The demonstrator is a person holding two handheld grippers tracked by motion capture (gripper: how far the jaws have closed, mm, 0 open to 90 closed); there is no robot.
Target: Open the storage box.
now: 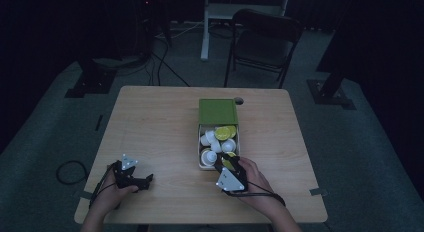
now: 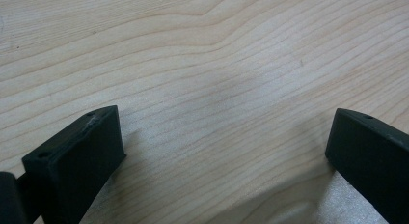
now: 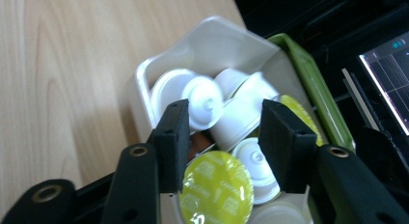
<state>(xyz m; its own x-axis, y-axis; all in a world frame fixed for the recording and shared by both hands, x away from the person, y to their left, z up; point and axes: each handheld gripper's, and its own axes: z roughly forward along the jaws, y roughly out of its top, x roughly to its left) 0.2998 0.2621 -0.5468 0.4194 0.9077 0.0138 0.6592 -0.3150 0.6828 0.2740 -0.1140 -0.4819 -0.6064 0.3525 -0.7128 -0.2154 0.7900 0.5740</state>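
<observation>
Yellow-green foil-lidded coffee capsule [image 1: 228, 163] lies in the white tray [image 1: 200, 164] on the wooden tabletop [image 1: 160, 137]. Left tongs [image 2: 224, 137] — spread over bare wood. Right tongs [image 3: 219, 137] — parted, unclamped, capsule [image 3: 217, 188] beneath.

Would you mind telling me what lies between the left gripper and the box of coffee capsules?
Bare wooden table, as the high view shows: nothing lies between the left gripper and the box of coffee capsules.

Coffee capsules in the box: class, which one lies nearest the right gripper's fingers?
The capsule with the yellow-green foil lid, lid facing the camera, between the right gripper fingers at the box's near end. The others there are white.
</observation>
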